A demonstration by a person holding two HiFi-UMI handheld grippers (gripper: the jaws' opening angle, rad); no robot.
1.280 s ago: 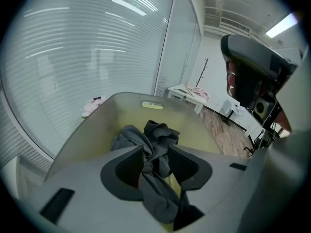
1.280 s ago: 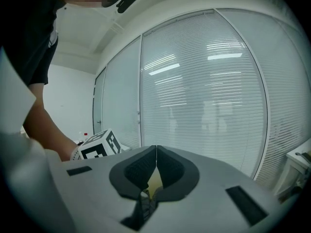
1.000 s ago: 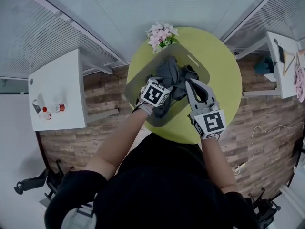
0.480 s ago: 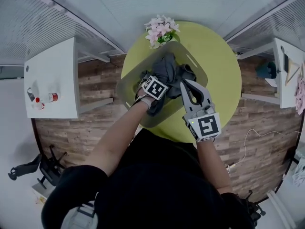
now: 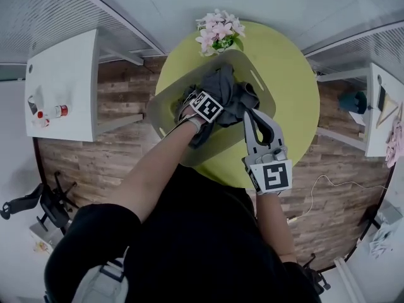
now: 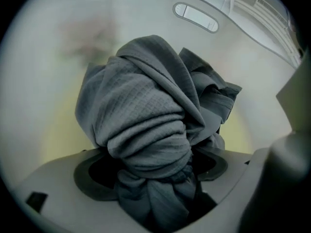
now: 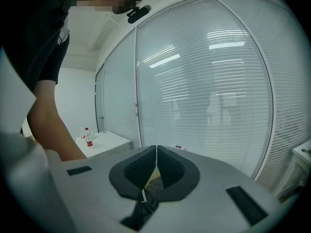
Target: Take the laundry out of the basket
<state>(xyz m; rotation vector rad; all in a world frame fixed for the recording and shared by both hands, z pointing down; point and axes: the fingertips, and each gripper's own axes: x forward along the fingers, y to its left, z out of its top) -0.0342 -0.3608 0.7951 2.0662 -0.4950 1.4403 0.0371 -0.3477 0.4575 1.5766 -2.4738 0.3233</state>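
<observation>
Left gripper view, bunched grey laundry [image 6: 146,125] between left gripper [image 6: 153,176] jaws just opened wide, right gripper [image 7: 156,149] closed

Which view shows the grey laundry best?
Left gripper view: the laundry fills the frame, between the left tool's jaws, which have just been opening. Head view: small in the basket, partly under that tool. Right gripper view: only a dark sliver.

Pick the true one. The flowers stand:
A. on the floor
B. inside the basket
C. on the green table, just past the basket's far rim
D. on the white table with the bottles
C: the flowers stand on the green table, just beyond the far rim of the basket and outside it.
</observation>
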